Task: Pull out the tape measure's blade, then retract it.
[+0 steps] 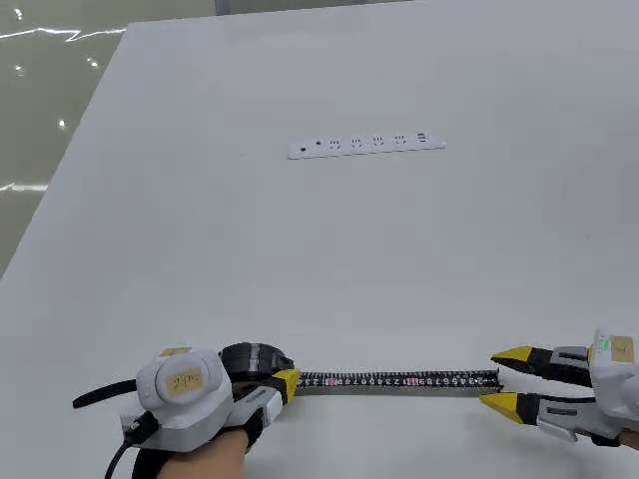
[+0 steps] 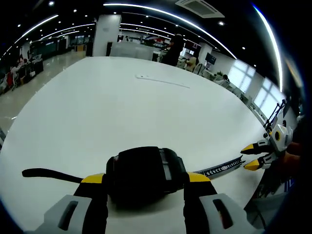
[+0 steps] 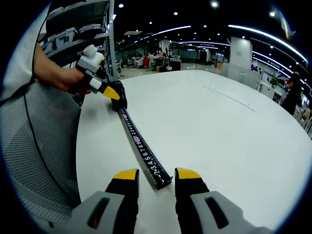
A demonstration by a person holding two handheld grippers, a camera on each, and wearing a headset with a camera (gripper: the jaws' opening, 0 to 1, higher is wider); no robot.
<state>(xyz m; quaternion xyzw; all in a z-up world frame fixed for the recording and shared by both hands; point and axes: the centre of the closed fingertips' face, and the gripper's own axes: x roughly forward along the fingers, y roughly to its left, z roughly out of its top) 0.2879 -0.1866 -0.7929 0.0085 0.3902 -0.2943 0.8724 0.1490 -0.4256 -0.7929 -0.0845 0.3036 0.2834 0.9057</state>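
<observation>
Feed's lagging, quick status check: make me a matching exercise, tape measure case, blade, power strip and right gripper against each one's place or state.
1 tape measure case
2 blade
3 power strip
4 right gripper

A open, blade tip between jaws
B far up the table
C clamped by left gripper
D stretched out along table

Pairs: 1-C, 2-D, 3-B, 4-A

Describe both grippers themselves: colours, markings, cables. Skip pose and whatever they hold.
The left gripper has a white, rounded body, black tongs with yellow tips, a tan sticker on top and a black cable trailing from its rear. The right gripper matches: white body, black tongs tipped yellow, a second tan sticker plus a small green label.
</observation>
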